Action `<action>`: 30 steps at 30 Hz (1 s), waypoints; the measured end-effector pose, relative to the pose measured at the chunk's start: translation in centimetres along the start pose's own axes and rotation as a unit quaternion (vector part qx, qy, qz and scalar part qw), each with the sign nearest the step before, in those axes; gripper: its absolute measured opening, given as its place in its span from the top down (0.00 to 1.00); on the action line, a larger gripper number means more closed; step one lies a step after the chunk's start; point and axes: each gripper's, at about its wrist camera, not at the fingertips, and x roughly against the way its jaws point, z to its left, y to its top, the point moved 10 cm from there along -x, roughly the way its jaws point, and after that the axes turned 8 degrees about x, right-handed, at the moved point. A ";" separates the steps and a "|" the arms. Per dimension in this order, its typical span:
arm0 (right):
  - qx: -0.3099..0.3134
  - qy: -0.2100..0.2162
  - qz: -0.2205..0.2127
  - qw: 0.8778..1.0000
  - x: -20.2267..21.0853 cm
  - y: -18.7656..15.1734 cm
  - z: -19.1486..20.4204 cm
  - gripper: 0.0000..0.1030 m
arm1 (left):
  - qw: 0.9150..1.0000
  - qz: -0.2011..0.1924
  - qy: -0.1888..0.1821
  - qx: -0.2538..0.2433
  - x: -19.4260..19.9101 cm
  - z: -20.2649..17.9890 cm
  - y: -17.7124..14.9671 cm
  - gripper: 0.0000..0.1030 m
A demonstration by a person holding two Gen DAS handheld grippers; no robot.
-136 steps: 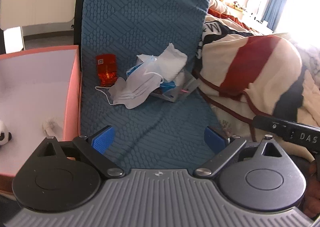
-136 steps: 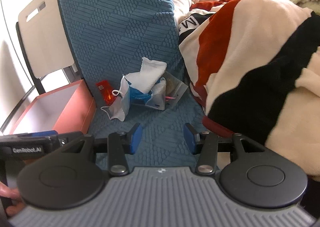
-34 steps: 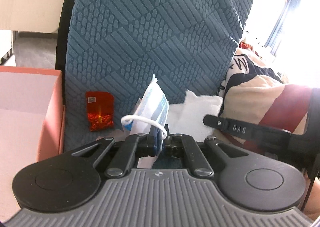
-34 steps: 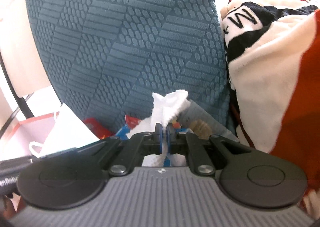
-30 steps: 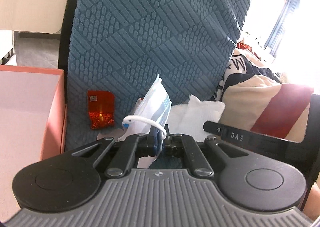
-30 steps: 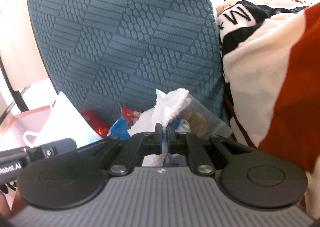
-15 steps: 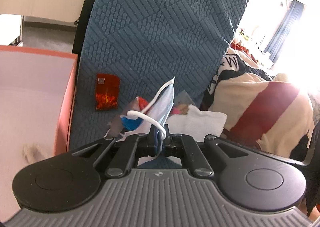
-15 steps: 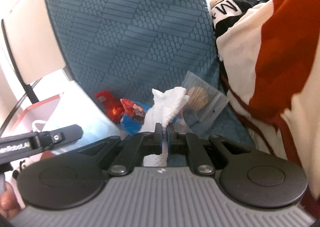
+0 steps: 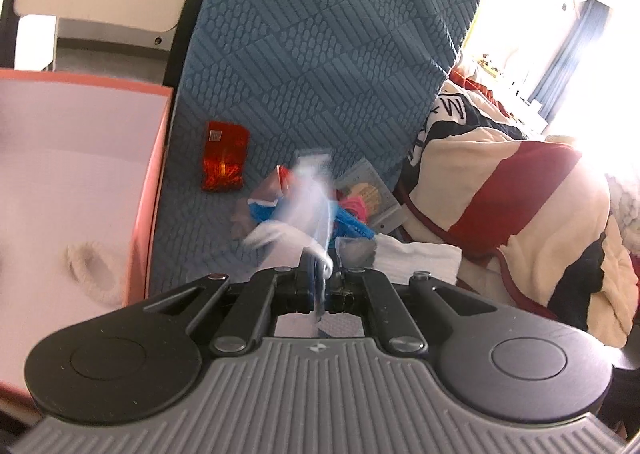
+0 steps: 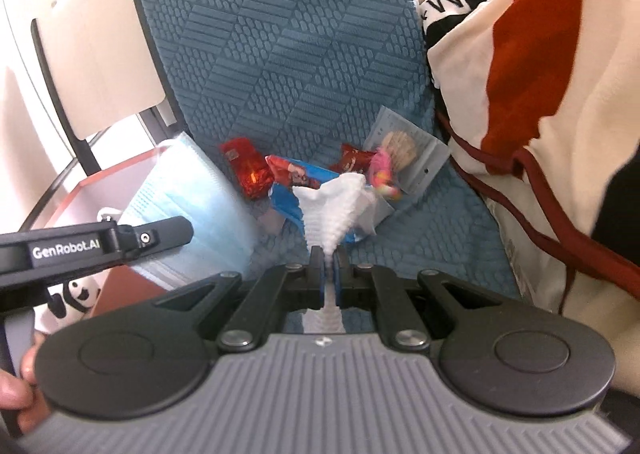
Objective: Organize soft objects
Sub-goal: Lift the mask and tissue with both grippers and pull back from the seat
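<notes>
My left gripper is shut on a light blue face mask, which hangs blurred above the blue quilted seat; the same mask shows at the left of the right wrist view. My right gripper is shut on a white cloth that stands up from its pads. That white cloth lies just right of the left gripper. On the seat behind them lie a red foil packet, a blue and red snack wrapper and a clear bag with a round biscuit.
An orange-walled box stands left of the seat, with a white loop inside. A panda toy shows under the left gripper's arm. A red, cream and black blanket fills the right side. A hand is at the lower left.
Both grippers have drawn back from the seat back with the mask and the cloth in them. The snack wrappers and clear bag underneath have come into view.
</notes>
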 end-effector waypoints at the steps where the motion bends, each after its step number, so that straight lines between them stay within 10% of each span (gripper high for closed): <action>1: 0.003 -0.002 0.000 1.000 0.3 -0.1 0.1 0.92 | 1.000 0.001 -0.001 0.002 0.2 0.0 -0.1 0.95; 30: -0.002 0.005 0.009 1.000 7.9 -1.7 1.8 0.92 | 1.000 0.013 -0.001 0.005 7.4 -1.5 -2.0 0.95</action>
